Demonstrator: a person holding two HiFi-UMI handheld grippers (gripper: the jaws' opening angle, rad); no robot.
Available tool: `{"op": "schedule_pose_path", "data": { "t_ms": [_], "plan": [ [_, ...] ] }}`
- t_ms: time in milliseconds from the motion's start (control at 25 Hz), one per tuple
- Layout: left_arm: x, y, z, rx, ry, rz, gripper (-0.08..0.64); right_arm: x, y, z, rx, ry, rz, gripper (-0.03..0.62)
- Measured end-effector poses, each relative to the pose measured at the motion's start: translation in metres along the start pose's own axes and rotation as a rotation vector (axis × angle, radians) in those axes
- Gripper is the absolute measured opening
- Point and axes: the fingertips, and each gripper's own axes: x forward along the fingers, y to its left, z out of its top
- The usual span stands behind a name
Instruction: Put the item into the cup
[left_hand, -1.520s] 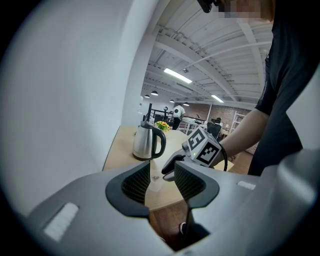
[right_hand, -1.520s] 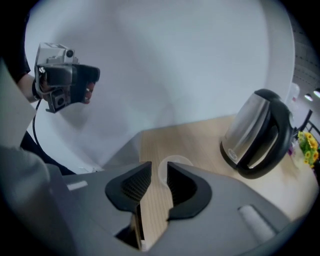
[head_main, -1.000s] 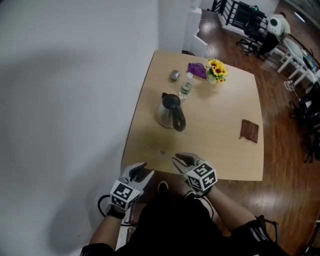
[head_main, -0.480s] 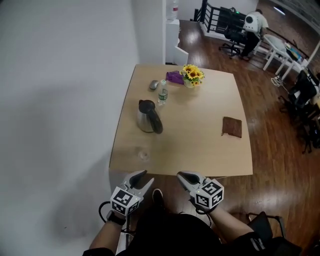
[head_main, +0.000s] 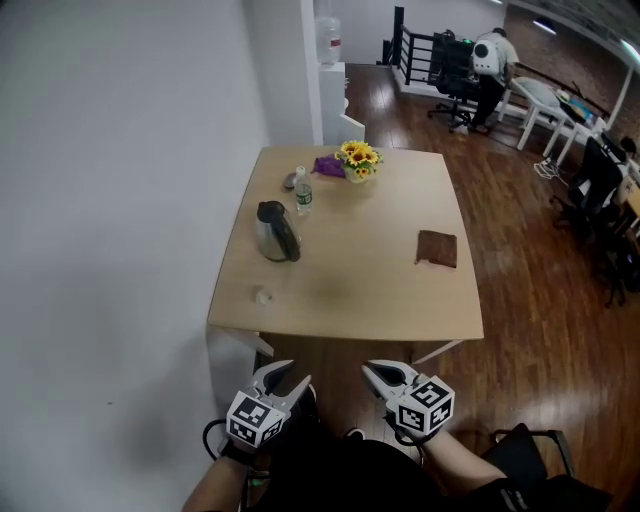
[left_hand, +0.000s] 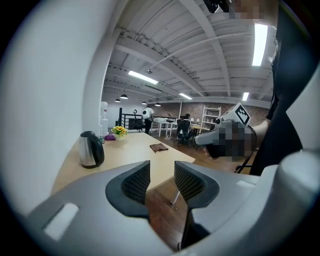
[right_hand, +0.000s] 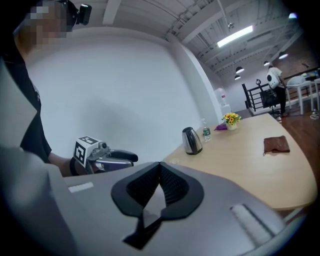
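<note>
Hugging white wall — wooden table, kettle, cup, dark floor

The right gripper has just closed its jaws tight, with nothing between them. A kettle stands on the worktop. The left gripper shows on the left.

The wooden bench carries a kettle at ten o'clock; flowers at twelve; brown wallet at three; small cup at eight.
</note>
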Motion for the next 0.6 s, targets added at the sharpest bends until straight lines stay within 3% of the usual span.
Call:
{"op": "schedule_pose_path", "data": {
  "t_ms": [240, 600],
  "plan": [
    [-0.014, -0.04, -0.005, 0.023, 0.017, 0.004, 0.147, -0.045, 0.011, -0.009, 0.01, -0.037, -0.006, 0.008],
    [-0.031, -0.057, -0.001, 0.041, 0.002, -0.028, 0.147, -0.06, 0.038, -0.012, -0.016, -0.064, -0.026, 0.008]
  ]
}}
